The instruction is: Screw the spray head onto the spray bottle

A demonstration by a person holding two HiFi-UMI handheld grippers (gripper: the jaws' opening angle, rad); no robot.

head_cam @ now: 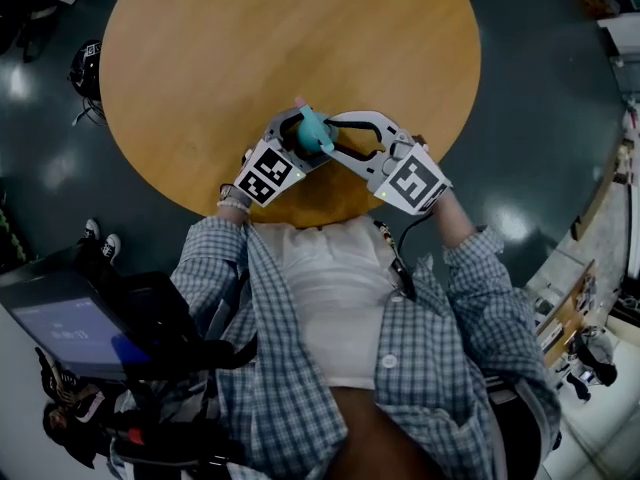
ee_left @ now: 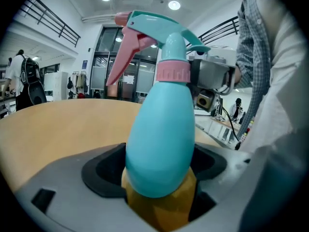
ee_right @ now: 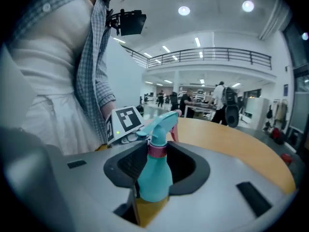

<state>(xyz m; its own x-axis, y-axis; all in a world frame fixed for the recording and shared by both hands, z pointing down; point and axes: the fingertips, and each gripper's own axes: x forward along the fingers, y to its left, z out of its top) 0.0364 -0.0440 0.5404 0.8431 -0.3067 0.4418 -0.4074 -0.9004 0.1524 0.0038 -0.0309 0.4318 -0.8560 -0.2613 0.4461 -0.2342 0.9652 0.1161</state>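
Note:
A teal spray bottle (head_cam: pixel 313 131) stands upright over the near edge of the round wooden table (head_cam: pixel 290 28), held between both grippers. My left gripper (head_cam: pixel 297 121) is shut on the bottle's rounded body (ee_left: pixel 161 139). The teal spray head (ee_left: pixel 154 30) with its pink trigger sits on the bottle's neck, joined by a pink collar (ee_left: pixel 173 71). My right gripper (head_cam: pixel 338 138) comes from the right, its jaws closed around that collar (ee_right: pixel 157 149); its grey jaw (ee_left: pixel 210 79) touches the collar's far side. The left gripper's marker cube (ee_right: pixel 126 120) shows behind the bottle.
The tabletop (ee_right: pixel 241 139) stretches away beyond the bottle. A dark floor surrounds the table, with a black object (head_cam: pixel 88 68) at its left and a screen device (head_cam: pixel 60 328) at the person's left. People stand at far benches (ee_right: pixel 222 100).

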